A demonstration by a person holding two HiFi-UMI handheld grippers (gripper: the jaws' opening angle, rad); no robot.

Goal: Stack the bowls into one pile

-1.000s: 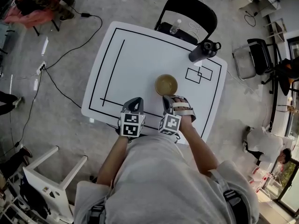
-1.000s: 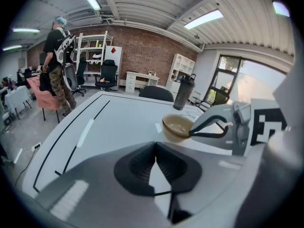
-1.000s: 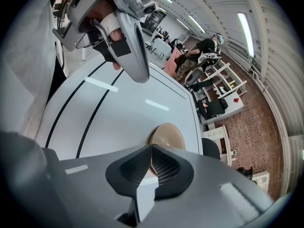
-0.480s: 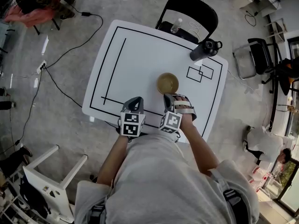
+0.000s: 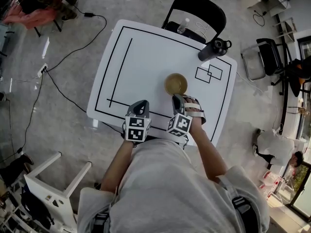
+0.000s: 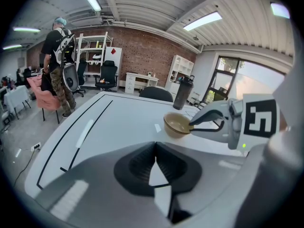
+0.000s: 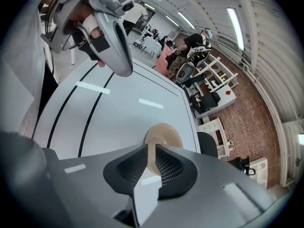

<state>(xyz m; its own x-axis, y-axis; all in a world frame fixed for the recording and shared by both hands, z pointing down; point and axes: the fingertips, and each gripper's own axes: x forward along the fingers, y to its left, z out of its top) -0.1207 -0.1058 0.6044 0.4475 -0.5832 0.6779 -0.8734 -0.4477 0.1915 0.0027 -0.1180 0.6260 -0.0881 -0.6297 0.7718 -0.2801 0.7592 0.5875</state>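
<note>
Head view: a tan bowl sits upright, mouth up, right of centre on the white table. The right gripper meets its near rim.

Left gripper view: the left gripper has its jaws pressed together, empty, near the table's near edge.

Right gripper view: the jaws pinch the bowl's rim in a narrow gap.
</note>
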